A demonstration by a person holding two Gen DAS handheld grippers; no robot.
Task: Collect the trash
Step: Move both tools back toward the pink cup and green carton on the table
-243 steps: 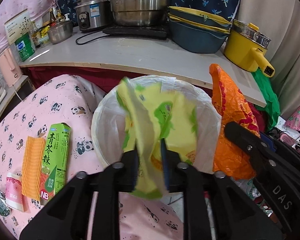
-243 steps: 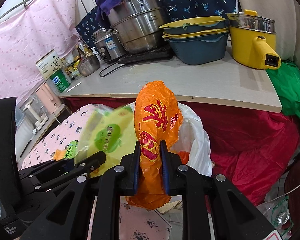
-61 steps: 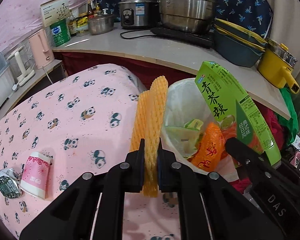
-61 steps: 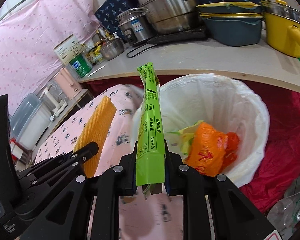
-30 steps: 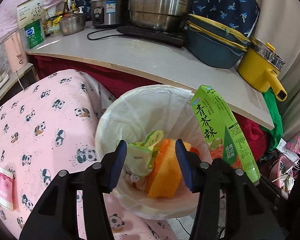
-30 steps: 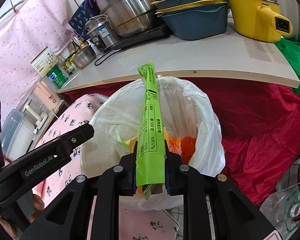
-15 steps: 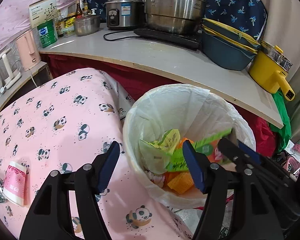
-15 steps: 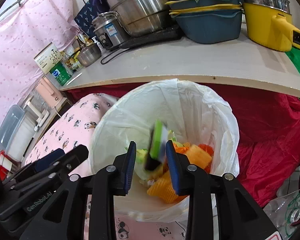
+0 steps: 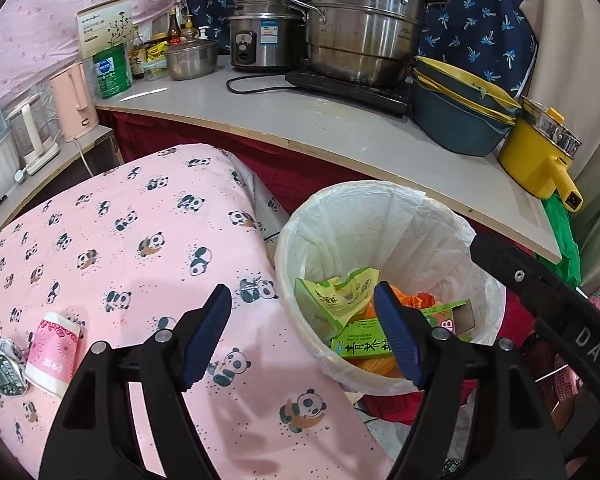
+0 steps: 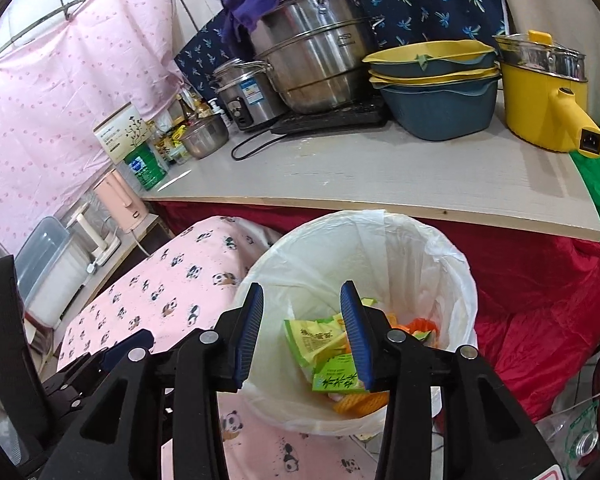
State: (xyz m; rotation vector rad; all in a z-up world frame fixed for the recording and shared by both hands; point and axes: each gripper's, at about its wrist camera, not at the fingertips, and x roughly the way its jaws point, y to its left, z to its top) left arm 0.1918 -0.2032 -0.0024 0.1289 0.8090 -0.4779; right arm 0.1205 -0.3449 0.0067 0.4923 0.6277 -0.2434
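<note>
A white-lined trash bin stands beside the pink panda-print table. Inside lie a green tea carton, a yellow-green wrapper, orange foam netting and an orange bag. My left gripper is open and empty over the table's edge by the bin. My right gripper is open and empty above the bin. A pink paper cup and a crumpled foil wrapper lie on the table at far left.
A grey counter behind the bin holds steel pots, a rice cooker, stacked blue basins and a yellow electric pot. Red cloth hangs below it. A pink kettle stands at the left.
The green carton left my right gripper and now lies flat in the bin. Both grippers opened wider, and the left one pulled back toward the table.
</note>
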